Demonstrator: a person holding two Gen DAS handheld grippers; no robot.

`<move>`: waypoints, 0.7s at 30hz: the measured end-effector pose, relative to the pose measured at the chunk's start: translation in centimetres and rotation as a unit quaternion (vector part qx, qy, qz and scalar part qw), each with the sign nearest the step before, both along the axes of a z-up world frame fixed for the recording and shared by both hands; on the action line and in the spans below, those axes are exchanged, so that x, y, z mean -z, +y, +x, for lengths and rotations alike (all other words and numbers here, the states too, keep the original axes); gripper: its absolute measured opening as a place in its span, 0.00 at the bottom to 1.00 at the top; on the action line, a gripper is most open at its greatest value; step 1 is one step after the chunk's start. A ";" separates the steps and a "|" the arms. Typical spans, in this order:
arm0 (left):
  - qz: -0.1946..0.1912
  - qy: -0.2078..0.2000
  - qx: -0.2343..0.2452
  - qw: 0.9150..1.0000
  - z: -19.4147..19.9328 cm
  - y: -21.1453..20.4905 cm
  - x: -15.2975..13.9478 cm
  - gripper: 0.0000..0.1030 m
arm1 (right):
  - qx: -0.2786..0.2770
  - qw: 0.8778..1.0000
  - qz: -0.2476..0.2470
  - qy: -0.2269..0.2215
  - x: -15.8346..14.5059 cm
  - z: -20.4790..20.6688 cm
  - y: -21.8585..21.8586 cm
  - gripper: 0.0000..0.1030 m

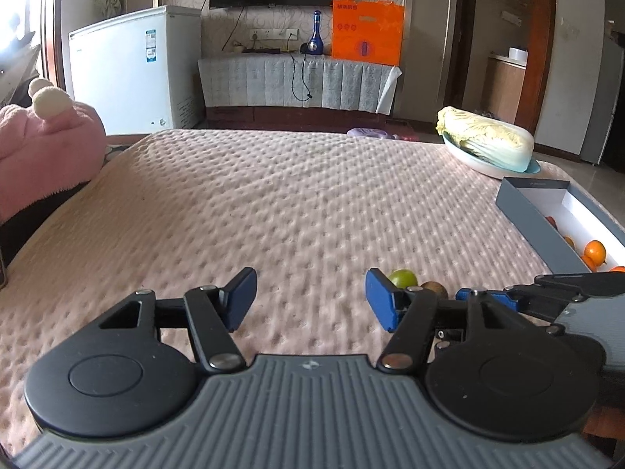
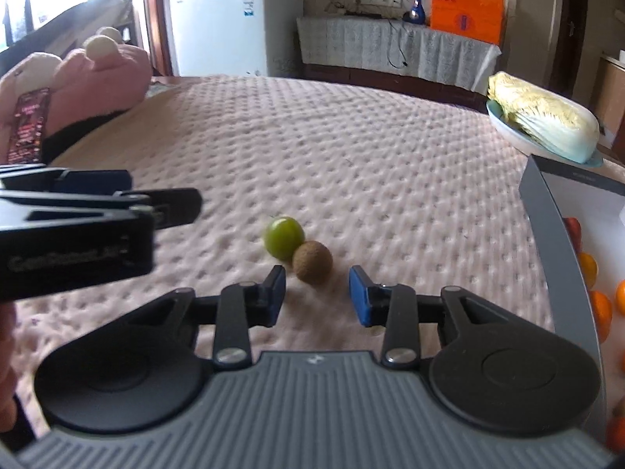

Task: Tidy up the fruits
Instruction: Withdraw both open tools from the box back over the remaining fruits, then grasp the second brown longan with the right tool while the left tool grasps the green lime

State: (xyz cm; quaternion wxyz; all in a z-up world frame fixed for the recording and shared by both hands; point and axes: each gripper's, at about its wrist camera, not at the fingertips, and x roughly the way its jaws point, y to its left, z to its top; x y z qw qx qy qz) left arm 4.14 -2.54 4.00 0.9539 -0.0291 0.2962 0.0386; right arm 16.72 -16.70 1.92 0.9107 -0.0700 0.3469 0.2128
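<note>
A green round fruit [image 2: 284, 237] and a brown kiwi [image 2: 312, 262] lie touching each other on the pink quilted cover [image 2: 351, 164]. My right gripper [image 2: 317, 294] is open just short of the kiwi, which sits ahead of the gap with neither pad on it. At the right stands a grey box [image 2: 547, 242] with a white inside, holding several oranges [image 2: 599, 308] and a red fruit [image 2: 573, 230]. My left gripper [image 1: 311, 299] is open over bare cover with nothing between its fingers. Both fruits, the green one [image 1: 402, 277] and the kiwi [image 1: 435, 288], peek out behind its right finger.
A napa cabbage [image 1: 488, 140] lies on a white plate [image 1: 468, 158] at the far right corner, beyond the box [image 1: 547, 230]. A pink plush toy [image 1: 47, 133] sits at the left edge. A white freezer [image 1: 133, 70] and a covered bench stand past the far edge.
</note>
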 end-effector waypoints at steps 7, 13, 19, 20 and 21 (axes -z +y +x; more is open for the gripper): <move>-0.005 0.010 0.005 1.000 0.7 -0.1 0.8 0.66 | -0.002 1.000 0.012 -0.002 0.4 1.2 0.3 0.33; -0.013 0.006 0.030 0.999 1.2 -0.7 1.1 0.66 | -0.009 1.000 0.007 0.007 0.0 1.1 -0.3 0.25; -0.007 0.007 0.060 0.998 2.4 -2.8 2.1 0.67 | 0.011 1.000 0.001 0.028 -0.4 0.5 -3.2 0.25; -0.004 0.009 0.059 0.998 2.7 -3.2 2.3 0.67 | 0.012 0.999 0.002 0.031 -0.4 0.4 -3.6 0.25; -0.001 0.013 0.059 0.998 3.1 -3.6 2.6 0.67 | 0.012 0.999 0.001 0.032 -0.4 0.3 -4.0 0.25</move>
